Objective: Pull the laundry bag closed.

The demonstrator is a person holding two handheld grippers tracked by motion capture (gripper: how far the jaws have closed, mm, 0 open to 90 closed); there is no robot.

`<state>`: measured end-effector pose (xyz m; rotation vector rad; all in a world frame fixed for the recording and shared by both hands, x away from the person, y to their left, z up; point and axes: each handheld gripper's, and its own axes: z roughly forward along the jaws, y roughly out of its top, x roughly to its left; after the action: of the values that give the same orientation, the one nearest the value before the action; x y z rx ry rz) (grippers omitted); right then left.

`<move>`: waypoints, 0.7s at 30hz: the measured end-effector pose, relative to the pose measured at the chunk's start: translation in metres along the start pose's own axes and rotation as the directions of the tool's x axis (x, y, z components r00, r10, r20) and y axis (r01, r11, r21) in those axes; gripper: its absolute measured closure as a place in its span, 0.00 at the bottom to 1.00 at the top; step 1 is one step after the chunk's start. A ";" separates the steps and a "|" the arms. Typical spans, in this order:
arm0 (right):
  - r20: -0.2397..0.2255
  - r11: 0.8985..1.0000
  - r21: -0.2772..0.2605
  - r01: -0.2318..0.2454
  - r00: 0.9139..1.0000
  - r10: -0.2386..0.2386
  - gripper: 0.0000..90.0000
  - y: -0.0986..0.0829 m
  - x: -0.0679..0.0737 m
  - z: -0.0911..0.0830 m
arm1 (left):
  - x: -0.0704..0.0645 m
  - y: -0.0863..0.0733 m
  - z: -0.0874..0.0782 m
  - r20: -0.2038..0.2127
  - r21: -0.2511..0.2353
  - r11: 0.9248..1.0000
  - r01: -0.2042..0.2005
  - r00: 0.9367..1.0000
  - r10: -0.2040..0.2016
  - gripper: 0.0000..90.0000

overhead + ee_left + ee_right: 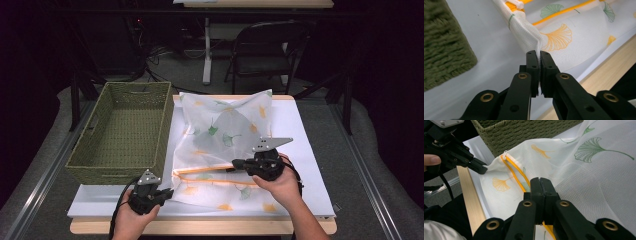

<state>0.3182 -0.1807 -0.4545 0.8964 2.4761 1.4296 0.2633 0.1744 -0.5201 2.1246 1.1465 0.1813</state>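
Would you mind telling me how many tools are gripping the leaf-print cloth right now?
2. The left tool pinches the leaf-print cloth at its near left corner; the right tool is shut on the orange zipper line toward the middle.

White mesh bag printed with orange and green leaves

The mesh bag [225,135] is seen to be white and half see-through, and fan-shaped leaves are printed over it in orange, yellow and green. An orange zipper band [515,173] is run along the bag's near part, and a white pull tab [505,153] is fixed at its end. Beside the bag, a basket [120,131] is woven in olive green. Under the bag, the table top [305,145] is covered in white, and its edge [200,226] is shown in pale wood. Both grippers at the bag, left gripper [539,56] and right gripper [539,182], are black with brass-coloured rivets.
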 end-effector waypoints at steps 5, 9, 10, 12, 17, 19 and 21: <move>-0.012 1.000 0.031 -0.007 1.000 0.007 1.00 -0.011 0.006 0.004 | 0.000 -0.007 0.002 0.018 -0.004 1.000 0.014 1.000 -0.014 0.97; -0.020 0.998 0.057 -0.011 1.000 0.012 1.00 -0.020 0.009 0.009 | 0.003 -0.011 0.005 0.043 -0.001 1.000 0.028 0.999 -0.028 0.96; -0.020 0.998 0.057 -0.011 1.000 0.012 1.00 -0.020 0.009 0.009 | 0.003 -0.011 0.005 0.043 -0.001 1.000 0.028 0.999 -0.028 0.96; -0.019 0.998 0.062 -0.011 1.000 0.012 1.00 -0.022 0.010 0.010 | 0.003 -0.011 0.005 0.043 -0.001 1.000 0.028 0.999 -0.028 0.96; -0.008 0.995 0.085 -0.053 0.999 0.054 1.00 -0.038 0.007 0.016 | 0.004 -0.014 0.008 0.048 -0.001 0.999 0.037 0.998 -0.037 0.94; 0.005 0.994 0.083 -0.067 0.998 0.066 1.00 -0.045 0.004 0.016 | 0.004 -0.016 0.013 0.049 0.030 0.999 0.036 0.998 -0.038 0.92; 0.014 0.994 0.077 -0.079 0.997 0.078 1.00 -0.050 0.002 0.015 | 0.004 -0.017 0.015 0.045 0.037 0.998 0.043 0.998 -0.044 0.91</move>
<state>0.3013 -0.1869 -0.5029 1.0252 2.5306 1.3557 0.2609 0.1763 -0.5425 2.1225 1.1765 0.0919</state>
